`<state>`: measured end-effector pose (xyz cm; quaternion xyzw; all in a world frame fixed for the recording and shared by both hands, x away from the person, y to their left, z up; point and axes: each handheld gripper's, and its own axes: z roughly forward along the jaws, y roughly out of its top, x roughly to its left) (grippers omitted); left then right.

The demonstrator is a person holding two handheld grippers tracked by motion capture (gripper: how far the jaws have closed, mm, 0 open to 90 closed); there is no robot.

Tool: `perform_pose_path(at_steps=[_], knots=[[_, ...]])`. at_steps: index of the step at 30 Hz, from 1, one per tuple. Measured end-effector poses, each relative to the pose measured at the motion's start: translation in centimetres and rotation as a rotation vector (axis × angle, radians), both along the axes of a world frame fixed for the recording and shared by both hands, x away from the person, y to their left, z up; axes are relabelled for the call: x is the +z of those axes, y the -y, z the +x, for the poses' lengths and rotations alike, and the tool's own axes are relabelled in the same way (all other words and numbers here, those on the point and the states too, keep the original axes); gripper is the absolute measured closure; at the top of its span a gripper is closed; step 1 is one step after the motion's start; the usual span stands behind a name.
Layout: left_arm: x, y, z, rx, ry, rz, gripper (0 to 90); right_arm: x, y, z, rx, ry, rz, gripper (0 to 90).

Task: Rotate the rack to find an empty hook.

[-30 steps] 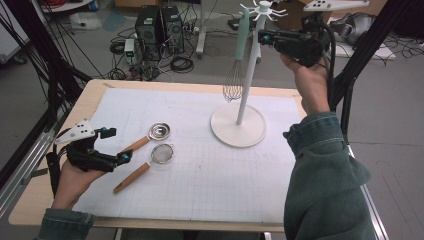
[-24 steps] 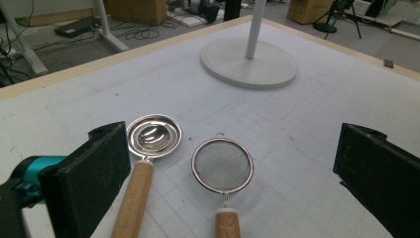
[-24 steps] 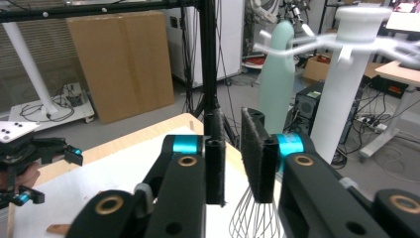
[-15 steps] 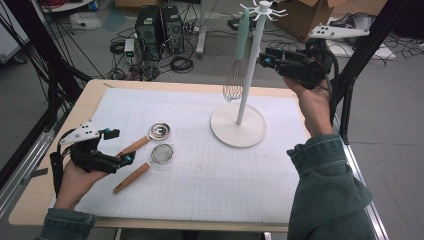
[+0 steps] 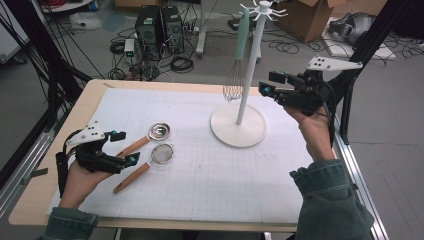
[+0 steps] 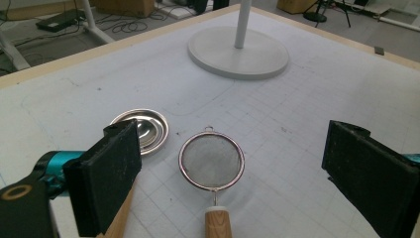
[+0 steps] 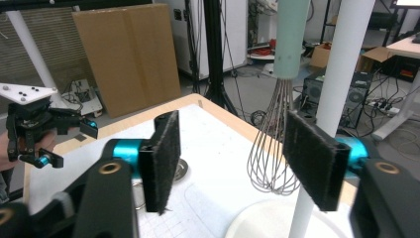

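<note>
Whisk [image 5: 233, 80] hangs by its mint handle from a hook at the top of the white stand [image 5: 238, 131], upper middle of the high view, wires down and clear of the base. Right gripper [image 5: 267, 85] sits just right of the pole, jaws apart and empty, level with the wires; judged, it is near enough to steady or take the whisk. Left gripper [image 5: 124, 148] rests low at the left of the frame, jaws also apart and empty, straddling two wooden handles. Those belong to the sieve [image 5: 162, 153] and the steel cup [image 5: 159, 131], lying side by side on the gridded mat [image 5: 210, 185], handles pointing toward the hand, probably so they can be picked up by the handle.

Left gripper view gives the mesh of the sieve [image 6: 211, 160] and its small hanging loop, plus the shallow cup [image 6: 142, 129] close beside it, apart by a narrow gap. Right gripper view shows the whisk [image 7: 275, 148] between its pads with the pole behind the right one, and the left gripper [image 7: 69, 141] far off at the frame's left.
</note>
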<state>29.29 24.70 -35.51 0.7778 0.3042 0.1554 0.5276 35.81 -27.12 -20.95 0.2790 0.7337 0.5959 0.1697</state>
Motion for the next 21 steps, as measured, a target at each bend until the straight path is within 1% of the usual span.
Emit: perform_pose_path(at_steps=[3, 6, 10, 13, 15, 18, 21], knots=[[-0.2, 0.1, 0.1, -0.01, -0.013, -0.004, 12.7, -0.9, 0.1, -0.5, -0.003, -0.003, -0.001, 33.2], [-0.4, 0.4, 0.2, -0.018, -0.017, 0.008, 17.3, -1.7, 0.3, -1.0, -0.006, -0.022, -0.005, 30.3], [-0.8, 0.5, 0.2, -0.028, -0.022, 0.021, 18.4, -2.7, 0.4, -1.7, 0.0, -0.024, -0.003, 29.1], [-1.0, 0.5, 0.2, -0.032, -0.021, 0.029, 21.6, -3.4, 0.3, -2.0, 0.009, -0.023, -0.01, 28.5], [-1.2, 0.5, 0.2, -0.035, -0.028, 0.032, 22.3, -3.8, 0.2, -2.2, 0.018, -0.029, -0.008, 28.3], [-1.5, 0.4, 0.3, -0.035, -0.032, 0.047, 24.4, -4.5, 0.1, -2.5, 0.022, -0.026, -0.027, 27.5], [-1.7, 0.3, 0.4, -0.039, -0.035, 0.056, 26.9, -5.1, 0.1, -2.8, 0.023, -0.036, -0.025, 27.1]])
